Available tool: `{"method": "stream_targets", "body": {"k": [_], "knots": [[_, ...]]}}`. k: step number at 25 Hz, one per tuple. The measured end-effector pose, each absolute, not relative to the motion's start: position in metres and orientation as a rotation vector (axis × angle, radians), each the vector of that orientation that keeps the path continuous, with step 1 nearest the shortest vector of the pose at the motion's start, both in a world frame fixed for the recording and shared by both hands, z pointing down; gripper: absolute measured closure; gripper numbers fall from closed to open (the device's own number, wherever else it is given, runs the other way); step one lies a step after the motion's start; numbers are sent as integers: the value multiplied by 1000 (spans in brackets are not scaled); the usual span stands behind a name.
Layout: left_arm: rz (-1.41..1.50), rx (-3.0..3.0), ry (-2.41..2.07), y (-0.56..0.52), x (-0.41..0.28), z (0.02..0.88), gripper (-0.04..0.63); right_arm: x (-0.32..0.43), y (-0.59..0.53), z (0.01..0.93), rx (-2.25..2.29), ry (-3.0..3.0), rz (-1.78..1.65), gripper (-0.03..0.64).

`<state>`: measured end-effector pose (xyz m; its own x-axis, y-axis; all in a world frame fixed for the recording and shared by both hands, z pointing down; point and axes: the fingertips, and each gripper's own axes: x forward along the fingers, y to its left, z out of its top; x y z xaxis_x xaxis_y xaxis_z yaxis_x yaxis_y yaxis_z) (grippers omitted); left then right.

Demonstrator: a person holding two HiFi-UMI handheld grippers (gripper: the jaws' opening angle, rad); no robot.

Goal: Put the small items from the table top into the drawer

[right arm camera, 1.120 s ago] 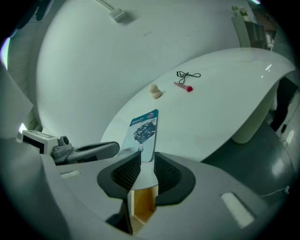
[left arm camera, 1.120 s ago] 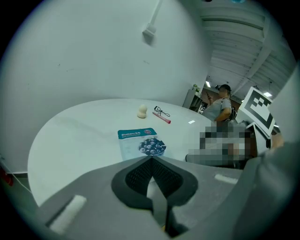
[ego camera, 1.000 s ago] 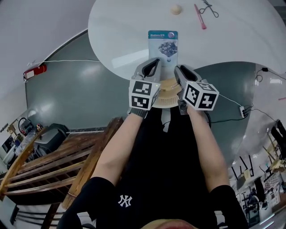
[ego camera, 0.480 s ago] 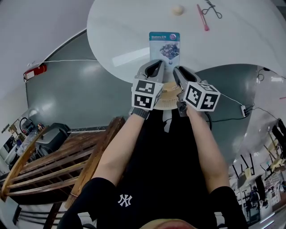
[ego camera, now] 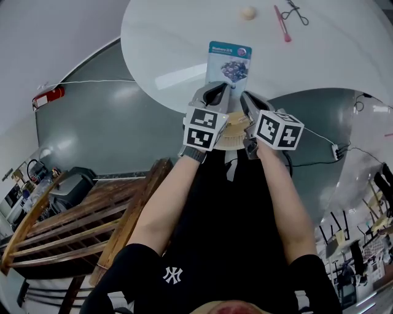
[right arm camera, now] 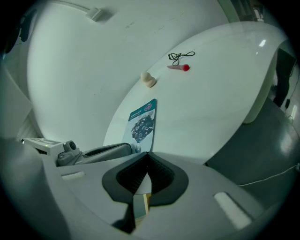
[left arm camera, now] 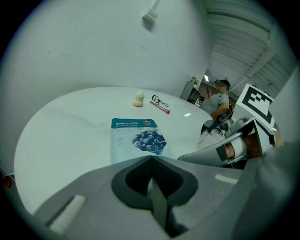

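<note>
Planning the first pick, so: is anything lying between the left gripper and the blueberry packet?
Nothing visible. The left gripper, jaws together, points across bare table top straight at the blueberry packet. The beige sponge and pink stick lie beyond the packet.

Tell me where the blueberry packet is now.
In the head view the blueberry packet lies flat on the white table, centred near the person's edge, with the beige sponge beyond it.
</note>
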<state>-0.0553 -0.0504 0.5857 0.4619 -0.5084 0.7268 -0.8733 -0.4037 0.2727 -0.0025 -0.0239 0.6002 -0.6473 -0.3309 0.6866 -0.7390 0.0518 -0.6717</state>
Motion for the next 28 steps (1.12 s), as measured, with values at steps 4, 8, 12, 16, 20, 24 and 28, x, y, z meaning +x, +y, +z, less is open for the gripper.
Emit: {"method": "stream_targets", "body": {"k": [4, 8, 12, 16, 20, 24, 28], "knots": [[687, 2064, -1140, -45, -53, 583, 595, 2, -18, 600, 1067, -1989, 1614, 591], [661, 2065, -1145, -30, -54, 577, 595, 8, -7, 598, 1071, -1988, 1613, 591], [651, 2065, -1148, -15, -55, 575, 595, 12, 10, 597, 1082, -1984, 1605, 591], [638, 2083, -1148, -8, -54, 569, 595, 19, 24, 594, 1104, -1981, 1580, 591], [631, 2110, -1153, 2, -54, 560, 595, 23, 42, 594, 1123, -1978, 1570, 591], [632, 2126, -1157, 11, -56, 554, 595, 27, 59, 593, 1145, -1967, 1561, 591], [632, 2140, -1151, 23, -56, 549, 595, 29, 78, 594, 1158, -1952, 1550, 591]]}}
